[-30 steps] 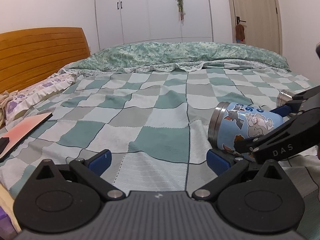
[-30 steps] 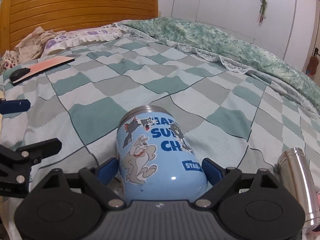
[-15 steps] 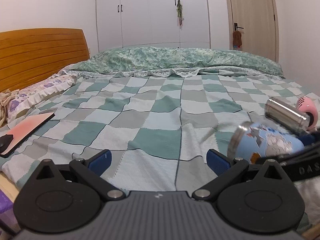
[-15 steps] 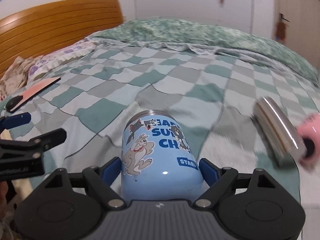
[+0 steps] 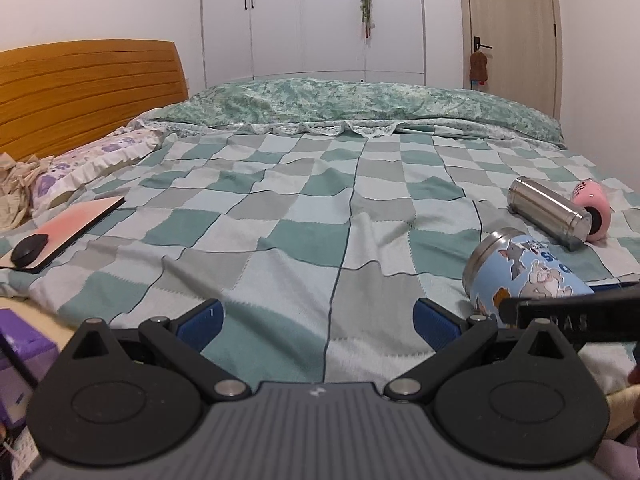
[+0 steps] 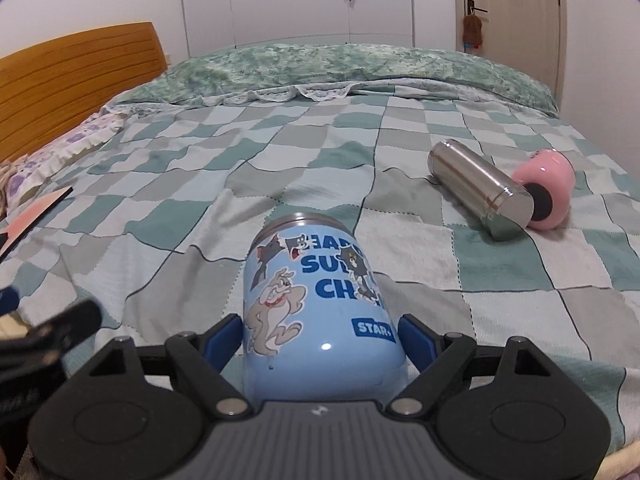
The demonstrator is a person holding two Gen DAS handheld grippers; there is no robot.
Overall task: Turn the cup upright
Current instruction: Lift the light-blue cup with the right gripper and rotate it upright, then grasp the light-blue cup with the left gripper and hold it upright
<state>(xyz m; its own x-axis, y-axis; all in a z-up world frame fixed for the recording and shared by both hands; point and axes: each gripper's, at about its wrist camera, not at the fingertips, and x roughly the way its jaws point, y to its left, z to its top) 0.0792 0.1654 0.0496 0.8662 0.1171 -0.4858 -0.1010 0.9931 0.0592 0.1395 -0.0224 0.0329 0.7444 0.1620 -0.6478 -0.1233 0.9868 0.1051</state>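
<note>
Bedroom scene, cup mid-task: at the bed's [image 5: 312, 216] left edge a pink mouse pad [image 5: 68, 226] with a black mouse [image 5: 25, 251] lies untouched. The left hand-held gripper [image 5: 316, 318] hangs released over the near edge of the checked blanket, its blue fingers [image 5: 200, 318] spread and nothing between them. To its right, the blue cartoon cup [image 6: 316, 300] sits clamped at its base end between the blue pads [image 6: 222, 340] of the right hand-held gripper [image 6: 320, 340], steel rim pointing away toward the far side of the bed.

Compared with a second ago, the cup has been carried back toward the bed's near edge and its rim now tips somewhat upward rather than lying level on the blanket; whether its lower side still touches the cover cannot be told. The view has also swung, bringing the steel flask [image 6: 478, 186] and the pink object [image 6: 546, 188] touching its end into plain sight near the right edge, well apart from the cup.

The grasp looks secure, so the lift appears done and the turn begun. What remains, by this reading, is rotating the wrist until the rim faces up, then setting the base on soft, uneven bedding where a tall cup could topple.
</note>
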